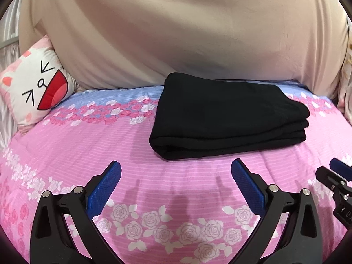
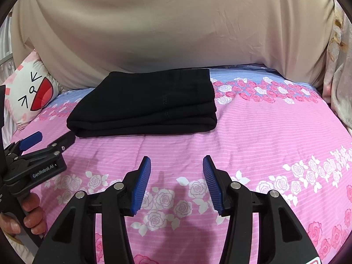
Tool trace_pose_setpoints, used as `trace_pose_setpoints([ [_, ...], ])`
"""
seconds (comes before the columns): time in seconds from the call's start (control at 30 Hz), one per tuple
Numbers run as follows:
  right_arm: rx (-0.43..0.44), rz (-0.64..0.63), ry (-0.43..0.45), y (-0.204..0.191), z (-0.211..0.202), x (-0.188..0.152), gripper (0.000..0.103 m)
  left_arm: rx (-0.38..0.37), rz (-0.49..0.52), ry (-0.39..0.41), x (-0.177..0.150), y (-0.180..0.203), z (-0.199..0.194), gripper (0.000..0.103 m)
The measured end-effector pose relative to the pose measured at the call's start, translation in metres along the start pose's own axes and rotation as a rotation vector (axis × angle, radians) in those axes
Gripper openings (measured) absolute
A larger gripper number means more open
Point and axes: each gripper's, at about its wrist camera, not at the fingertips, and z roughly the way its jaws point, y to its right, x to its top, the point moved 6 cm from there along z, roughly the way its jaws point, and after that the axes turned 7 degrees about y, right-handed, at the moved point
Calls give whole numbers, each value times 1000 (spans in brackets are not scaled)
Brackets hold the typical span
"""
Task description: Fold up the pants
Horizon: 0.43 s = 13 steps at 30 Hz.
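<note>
Pants point(image 1: 228, 114), black, lie folded into a compact stack of several layers on the pink rose-print bedspread point(image 1: 154, 176), toward the far side of the bed, just in front of the big beige cover point(image 1: 176, 33) draped behind. Layered edges face right and the rounded fold faces near in the left wrist view. Stack looks neat and squared, so I judge the folding itself done or all but done.

My left gripper point(image 1: 176, 176) hangs near-side of the stack, blue pads spread wide, nothing between them, not touching the cloth. My right gripper point(image 2: 177, 176) sits just beside it to the right, pads about half apart, also empty, only bedspread showing in the gap. Both point down and forward at the stack from a short way back. I read this as backed off to let the bundle rest and to check it holds shape.

In the right wrist view my left hand point(image 2: 26, 215) wraps the handle of the left tool at the near left edge.

Cartoon-face pillow point(image 1: 37, 88) sits far left, well apart from the pants, out of the way. Patterned fabric point(image 2: 338, 77) hangs at far right.

If anything is left, maybe a light press or nudge to square the right edges; cloth is soft and could slump.
</note>
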Motion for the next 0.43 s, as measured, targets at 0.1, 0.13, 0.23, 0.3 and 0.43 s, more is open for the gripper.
trace_pose_setpoints([
  [0.1,0,-4,-1,1,0,0,50,-8,-21,-18,-1,-3,3,98],
  [0.13,0,-3,-1,1,0,0,52,-9,-25,-25,-2,-4,5,98],
  [0.23,1,-5,0,3,0,1,56,1,-12,-41,-3,-2,4,98],
  [0.3,-7,-3,14,5,-4,2,60,6,4,-53,-6,1,0,98],
  [0.43,-28,4,17,11,-12,-1,70,-3,30,-59,-13,5,-12,98],
])
